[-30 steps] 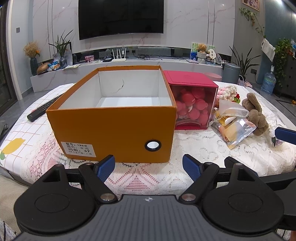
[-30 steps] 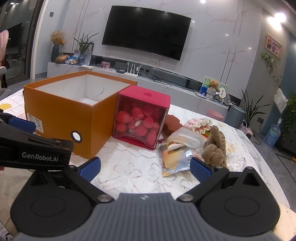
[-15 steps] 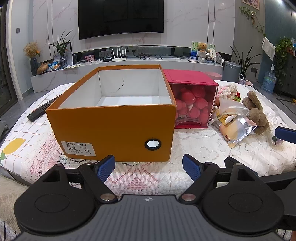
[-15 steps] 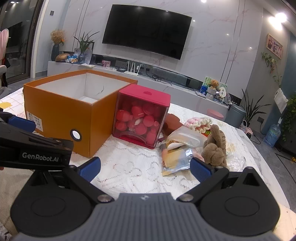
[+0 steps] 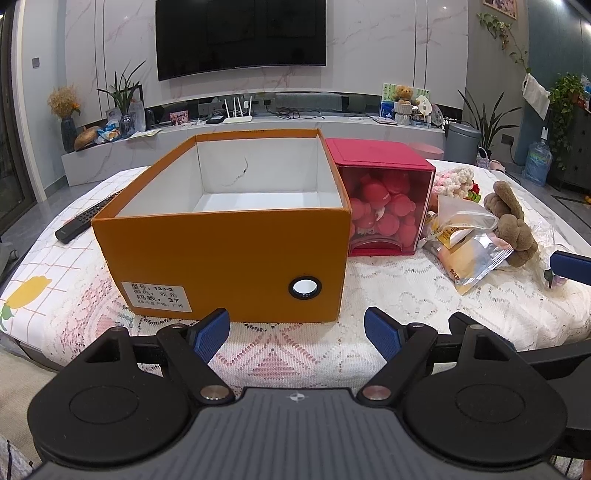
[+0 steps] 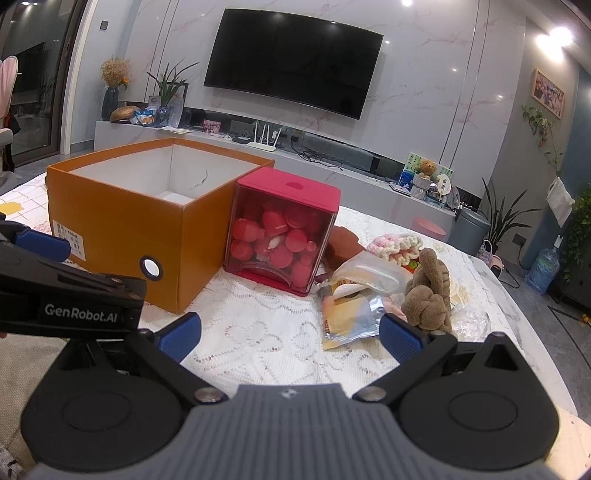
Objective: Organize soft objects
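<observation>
An orange cardboard box (image 5: 229, 254) (image 6: 122, 221) stands open and empty on the lace-covered table. Right of it, a brown plush toy (image 5: 511, 225) (image 6: 430, 291) lies beside snack packets (image 5: 469, 254) (image 6: 351, 314) and a pink crocheted piece (image 5: 454, 179) (image 6: 397, 247). My left gripper (image 5: 297, 330) is open, just in front of the box's near wall, holding nothing. My right gripper (image 6: 290, 332) is open too, over the cloth short of the packets and the plush. A blue fingertip (image 5: 570, 266) of the right gripper shows at the left view's right edge.
A red-lidded clear container (image 5: 384, 199) (image 6: 284, 229) full of red pieces stands against the box's right side. A black remote (image 5: 86, 219) lies at the table's left. Behind the table run a low TV console (image 5: 258, 127) and a wall TV (image 5: 240, 35). Bare lace cloth (image 6: 280, 332) lies between the grippers and the toys.
Both views have shifted only slightly; the right gripper has edged a little nearer the table. Both grippers stay open and nothing on the table has moved.
</observation>
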Available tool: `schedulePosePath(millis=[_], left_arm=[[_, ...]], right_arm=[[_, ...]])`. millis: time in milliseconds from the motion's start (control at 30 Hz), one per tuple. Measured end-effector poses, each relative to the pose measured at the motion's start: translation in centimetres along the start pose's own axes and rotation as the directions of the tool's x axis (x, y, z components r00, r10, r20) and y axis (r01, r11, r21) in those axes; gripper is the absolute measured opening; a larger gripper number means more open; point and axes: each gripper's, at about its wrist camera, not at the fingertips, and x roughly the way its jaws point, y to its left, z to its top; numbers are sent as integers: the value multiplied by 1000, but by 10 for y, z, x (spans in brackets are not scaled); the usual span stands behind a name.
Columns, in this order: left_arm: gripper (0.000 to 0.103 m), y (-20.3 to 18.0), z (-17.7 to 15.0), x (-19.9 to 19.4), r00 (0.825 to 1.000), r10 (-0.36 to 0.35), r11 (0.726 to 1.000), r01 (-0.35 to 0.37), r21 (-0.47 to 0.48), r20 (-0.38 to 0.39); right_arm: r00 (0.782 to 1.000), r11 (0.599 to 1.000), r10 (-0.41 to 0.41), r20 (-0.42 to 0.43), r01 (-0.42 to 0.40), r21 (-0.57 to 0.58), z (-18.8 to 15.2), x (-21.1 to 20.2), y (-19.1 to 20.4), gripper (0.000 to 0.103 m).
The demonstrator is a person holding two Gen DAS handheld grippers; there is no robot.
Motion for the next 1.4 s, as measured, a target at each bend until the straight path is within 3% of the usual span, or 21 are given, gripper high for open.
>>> schedulePosePath(millis=[467,633,767,867,933,1067,1233,1400], left_arm=[[97,-8,19,0,999,-36,999,36,-15,-1],[97,-22,37,5,995,-93,996,93,14,17],[97,-37,56,15,986,-162,987,162,17,24],[99,-52,64,26,976,-219,975,219,26,-1],[99,-62,66,35,957,-291,955,291,58,-2],[99,-93,68,56,951,-307,944,308,116,-24],[99,-130,58,88,946,-322,926,325,195,-46],[99,-149,42,120,924,-376,902,382,202,-71]], right_arm=[[1000,999,-3,9,2,45,10,-2,-13,100],[999,999,-40,-33,40,-13,25,3,-28,100],[996,995,-76,-49,73,-70,41,11,-62,100],[990,987,-136,-41,132,-95,51,22,-93,100],[984,981,-175,-41,171,-94,53,36,-119,100],[978,980,-199,-66,198,-12,46,71,-160,100],[986,974,-82,-146,110,197,35,121,-189,100],[973,961,-23,-228,85,262,22,153,-193,90]])
